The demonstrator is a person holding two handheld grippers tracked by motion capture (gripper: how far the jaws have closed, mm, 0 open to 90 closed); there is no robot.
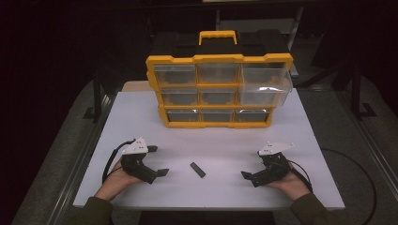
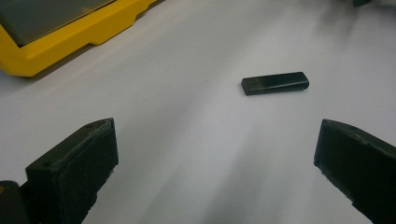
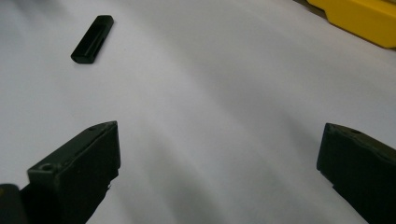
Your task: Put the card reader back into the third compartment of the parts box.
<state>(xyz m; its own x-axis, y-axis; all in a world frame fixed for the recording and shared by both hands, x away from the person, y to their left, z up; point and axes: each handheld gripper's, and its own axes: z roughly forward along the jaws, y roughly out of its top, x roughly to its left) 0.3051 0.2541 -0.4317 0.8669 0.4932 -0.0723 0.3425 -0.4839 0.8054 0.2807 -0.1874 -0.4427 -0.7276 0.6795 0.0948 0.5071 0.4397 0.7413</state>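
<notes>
Stick (image 1: 197,169), small and black, lies flat on the table (image 1: 225,140) near the front edge, between the two grippers. Long axis runs diagonal, far-left to near-right. Left gripper (image 1: 157,161) sits somewhat nearer than right gripper (image 1: 251,177), so probably the left one's pick. Both rest on the table with jaws spread wide, holding nothing. Organizer (image 1: 218,91) stands at the back edge, one right drawer pulled out.

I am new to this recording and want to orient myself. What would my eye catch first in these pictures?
First, the yellow organizer with clear drawers standing at the table's far side, its upper right drawer pulled out. Then the small black stick lying alone on the white table, between the open left gripper and the open right gripper.
</notes>
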